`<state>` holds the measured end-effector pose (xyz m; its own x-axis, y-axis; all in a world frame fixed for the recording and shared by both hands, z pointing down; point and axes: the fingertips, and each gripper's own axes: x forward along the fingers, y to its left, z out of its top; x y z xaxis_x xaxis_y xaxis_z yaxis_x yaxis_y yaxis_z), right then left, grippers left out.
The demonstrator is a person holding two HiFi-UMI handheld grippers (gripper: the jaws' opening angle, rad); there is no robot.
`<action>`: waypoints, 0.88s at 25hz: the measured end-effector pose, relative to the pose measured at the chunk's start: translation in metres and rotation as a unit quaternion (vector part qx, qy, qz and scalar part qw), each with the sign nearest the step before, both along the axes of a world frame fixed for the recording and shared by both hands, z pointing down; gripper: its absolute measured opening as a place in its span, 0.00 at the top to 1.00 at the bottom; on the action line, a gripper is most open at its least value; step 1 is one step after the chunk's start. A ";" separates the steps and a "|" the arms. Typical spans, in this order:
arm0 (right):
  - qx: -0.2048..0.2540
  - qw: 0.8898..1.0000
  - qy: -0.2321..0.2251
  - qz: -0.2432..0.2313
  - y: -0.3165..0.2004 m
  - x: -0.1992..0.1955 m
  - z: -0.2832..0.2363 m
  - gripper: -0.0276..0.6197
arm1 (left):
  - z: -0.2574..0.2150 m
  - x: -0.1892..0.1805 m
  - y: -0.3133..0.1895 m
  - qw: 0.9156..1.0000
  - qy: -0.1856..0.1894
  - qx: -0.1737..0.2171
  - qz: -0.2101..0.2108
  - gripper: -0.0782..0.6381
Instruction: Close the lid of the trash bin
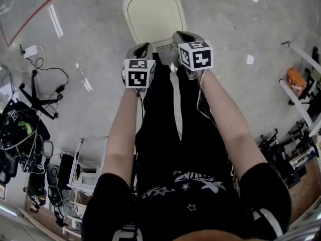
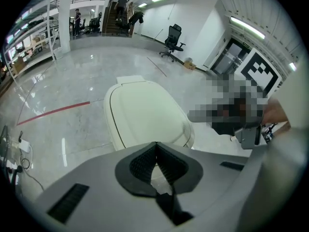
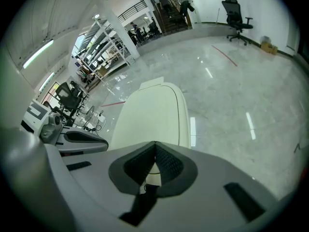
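Trash bin (image 1: 131, 21) standing on floor (image 1: 241, 24), cream lid (image 2: 145, 111) seeming to lie flat on top. Left tool (image 2: 155, 145) and right tool (image 3: 155, 144) hovering just short of bin, both clenched, gripping nothing. Lid looking like light, stiff, slick plastic, so pressing its front rim is likely suiting better than pinching.

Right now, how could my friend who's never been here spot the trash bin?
Find the wide grey floor and its red line. The bin stands right of that line, just past the person's legs. It is the only cream, rounded thing; the stand nearby is black and spiky.
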<state>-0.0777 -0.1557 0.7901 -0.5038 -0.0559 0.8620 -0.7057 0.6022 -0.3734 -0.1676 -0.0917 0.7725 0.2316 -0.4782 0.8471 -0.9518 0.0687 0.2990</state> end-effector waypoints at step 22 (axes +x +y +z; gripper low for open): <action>0.100 0.983 -0.105 0.109 -0.025 -0.017 -0.279 0.95 | -0.293 -0.018 -0.052 0.975 0.029 0.219 0.029 0.88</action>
<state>-0.0942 -0.1805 0.5115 -0.6267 -0.3400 0.7012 -0.7459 0.5222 -0.4134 -0.1857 -0.1438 0.4791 0.3113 -0.7752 0.5497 -0.9307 -0.1318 0.3412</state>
